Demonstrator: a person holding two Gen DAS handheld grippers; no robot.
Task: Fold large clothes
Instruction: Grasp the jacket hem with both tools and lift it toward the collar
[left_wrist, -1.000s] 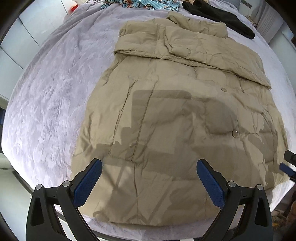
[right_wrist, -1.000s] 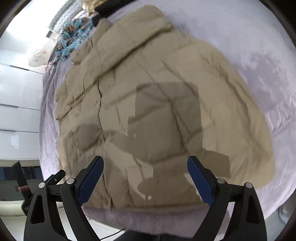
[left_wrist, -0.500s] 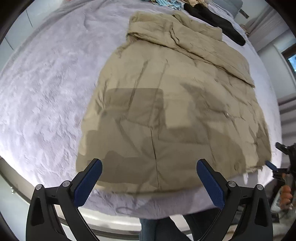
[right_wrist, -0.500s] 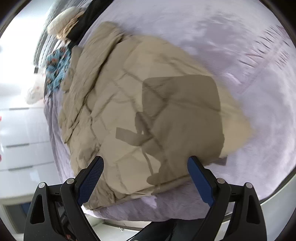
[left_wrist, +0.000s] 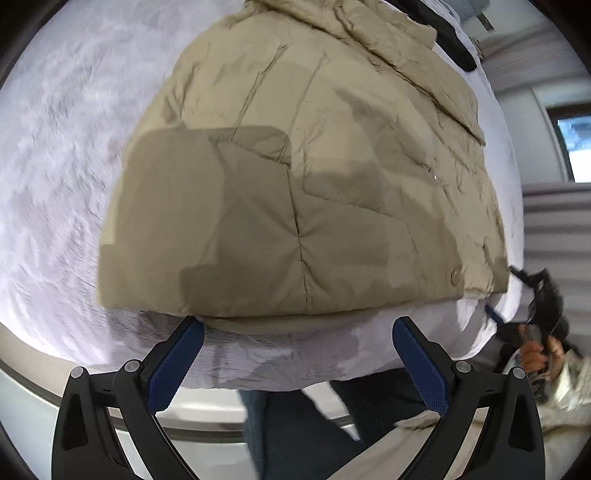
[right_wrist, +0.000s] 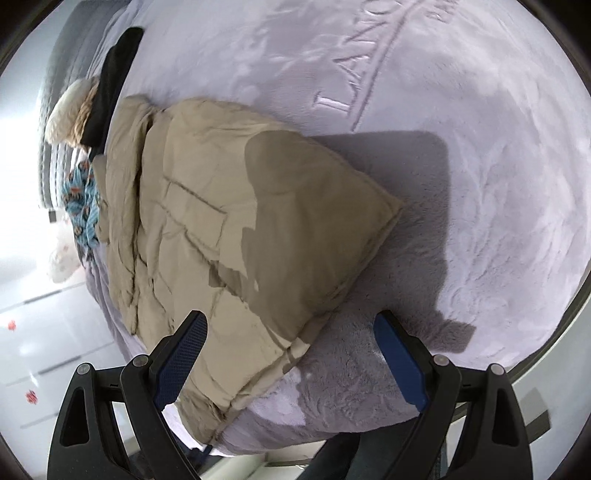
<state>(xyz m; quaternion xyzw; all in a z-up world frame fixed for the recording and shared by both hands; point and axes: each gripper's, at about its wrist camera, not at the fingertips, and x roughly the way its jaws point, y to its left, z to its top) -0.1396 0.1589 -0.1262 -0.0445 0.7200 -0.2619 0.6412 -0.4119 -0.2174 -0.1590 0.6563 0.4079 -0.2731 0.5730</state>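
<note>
A tan quilted puffer jacket (left_wrist: 314, 177) lies flat on a lilac bed cover (left_wrist: 55, 166), its hem along the near bed edge and its collar at the far end. It also shows in the right wrist view (right_wrist: 229, 229). My left gripper (left_wrist: 297, 365) is open and empty, hanging just off the bed edge below the jacket's hem. My right gripper (right_wrist: 290, 362) is open and empty, over the bed's edge at the jacket's hem corner. The right gripper also shows at the right edge of the left wrist view (left_wrist: 535, 299).
A black garment (right_wrist: 110, 81), a cream fluffy item (right_wrist: 70, 110) and a blue patterned cloth (right_wrist: 83, 199) lie at the bed's far end. The lilac cover (right_wrist: 461, 147) spreads wide beside the jacket. White cupboard fronts (right_wrist: 44, 325) stand beyond the bed. The person's legs (left_wrist: 295, 435) are below.
Both grippers have drawn back from over the jacket to the near bed edge, and both stayed open. The right view has swung sideways. The jacket has not moved.
</note>
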